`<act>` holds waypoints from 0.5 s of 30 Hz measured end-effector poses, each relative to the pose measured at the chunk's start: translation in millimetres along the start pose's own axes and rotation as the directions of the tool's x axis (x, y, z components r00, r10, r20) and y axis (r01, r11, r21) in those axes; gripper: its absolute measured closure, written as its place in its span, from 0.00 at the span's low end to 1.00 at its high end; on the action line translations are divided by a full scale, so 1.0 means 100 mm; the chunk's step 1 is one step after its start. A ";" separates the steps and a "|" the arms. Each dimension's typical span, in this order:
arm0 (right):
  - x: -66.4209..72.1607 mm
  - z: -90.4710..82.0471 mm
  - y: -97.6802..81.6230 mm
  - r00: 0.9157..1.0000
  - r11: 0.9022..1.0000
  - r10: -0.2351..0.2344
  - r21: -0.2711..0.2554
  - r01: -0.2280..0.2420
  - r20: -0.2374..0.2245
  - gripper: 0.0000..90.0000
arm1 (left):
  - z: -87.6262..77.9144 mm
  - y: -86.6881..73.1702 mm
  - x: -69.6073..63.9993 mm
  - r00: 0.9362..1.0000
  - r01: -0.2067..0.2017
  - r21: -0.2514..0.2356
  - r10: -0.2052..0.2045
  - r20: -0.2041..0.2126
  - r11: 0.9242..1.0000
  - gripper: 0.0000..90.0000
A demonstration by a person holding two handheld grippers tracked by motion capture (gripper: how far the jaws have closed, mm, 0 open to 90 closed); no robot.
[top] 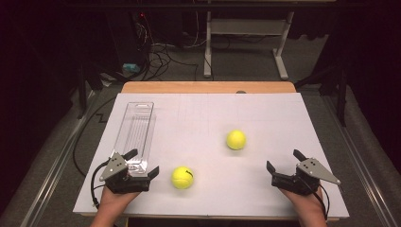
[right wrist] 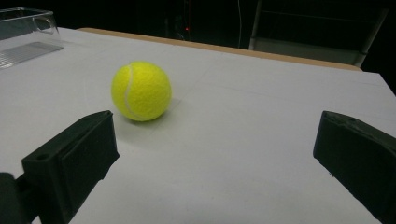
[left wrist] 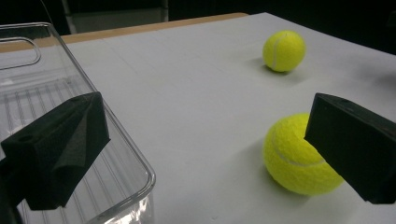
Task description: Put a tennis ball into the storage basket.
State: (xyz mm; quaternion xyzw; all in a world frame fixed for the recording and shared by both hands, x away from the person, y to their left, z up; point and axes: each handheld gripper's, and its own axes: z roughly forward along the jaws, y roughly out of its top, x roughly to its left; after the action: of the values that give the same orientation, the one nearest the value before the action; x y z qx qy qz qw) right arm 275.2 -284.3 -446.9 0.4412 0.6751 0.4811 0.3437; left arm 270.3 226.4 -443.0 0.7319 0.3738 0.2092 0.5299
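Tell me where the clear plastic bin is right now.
In the high view the clear plastic bin lies lengthwise on the table's left side, empty, its near end at the left hand-held gripper; the nearer tennis ball sits just right of it.

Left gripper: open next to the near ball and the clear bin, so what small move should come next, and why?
Probably a short slide of the left gripper toward the near tennis ball, so the open jaws straddle it before closing. The ball lies loose on the white table, just off one jaw. The clear bin beside it holds nothing, a likely drop spot. The right gripper is open, short of the far ball.
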 end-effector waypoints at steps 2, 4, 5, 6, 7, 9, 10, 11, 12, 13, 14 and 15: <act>0.00 -0.01 0.00 1.000 1.000 0.005 -0.003 -0.005 0.000 0.00 | -0.02 0.01 0.02 1.000 0.018 -0.017 -0.018 0.002 1.000 0.00; 0.00 -0.02 0.01 1.000 1.000 0.002 -0.008 -0.002 0.006 0.00 | -0.03 0.01 0.03 1.000 0.026 -0.023 -0.026 0.004 0.999 0.01; 0.00 -0.02 0.01 1.000 1.000 0.003 -0.010 -0.003 0.007 0.00 | -0.03 0.01 0.03 1.000 0.030 -0.025 -0.030 0.003 0.999 0.01; -0.01 -0.02 0.00 1.000 1.000 0.007 -0.012 -0.007 0.004 0.00 | -0.03 0.01 0.04 1.000 0.030 -0.026 -0.030 0.001 0.999 0.01; -0.01 -0.01 0.00 1.000 1.000 0.009 -0.012 -0.008 0.004 0.00 | -0.03 0.01 0.04 1.000 0.030 -0.026 -0.030 0.001 0.999 0.01; -0.02 -0.01 0.00 1.000 1.000 0.010 -0.011 -0.010 0.002 0.00 | -0.04 0.01 0.05 0.999 0.036 -0.030 -0.036 -0.002 0.999 0.01; -0.02 -0.01 0.00 1.000 1.000 0.010 -0.011 -0.010 0.002 0.00 | -0.04 0.01 0.05 0.999 0.036 -0.030 -0.036 -0.002 0.999 0.01; -0.02 0.00 -0.01 1.000 1.000 0.013 -0.006 -0.013 -0.001 0.00 | -0.04 0.02 0.05 0.999 0.036 -0.031 -0.036 -0.001 0.999 0.01; -0.02 0.00 -0.01 1.000 1.000 0.009 -0.003 -0.009 -0.001 0.00 | -0.05 0.02 0.04 0.999 0.035 -0.033 -0.035 -0.001 0.999 0.01; -0.02 0.00 -0.01 1.000 1.000 0.009 -0.003 -0.009 -0.001 0.00 | -0.05 0.02 0.04 0.999 0.035 -0.033 -0.035 -0.001 0.999 0.01; -0.03 0.01 -0.01 1.000 1.000 0.011 -0.003 -0.011 -0.004 0.00 | -0.05 0.02 0.04 0.999 0.033 -0.030 -0.033 -0.001 0.999 0.01; -0.02 0.01 -0.01 1.000 1.000 0.015 -0.001 -0.015 -0.006 0.00 | -0.05 0.03 0.04 0.999 0.032 -0.029 -0.032 0.002 0.999 0.01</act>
State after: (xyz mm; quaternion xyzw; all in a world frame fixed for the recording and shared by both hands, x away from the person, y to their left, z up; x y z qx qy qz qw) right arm 276.3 -286.4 -448.2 0.4445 0.6726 0.4853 0.3384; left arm 270.1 232.1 -438.9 0.7180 0.3821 0.2056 0.5442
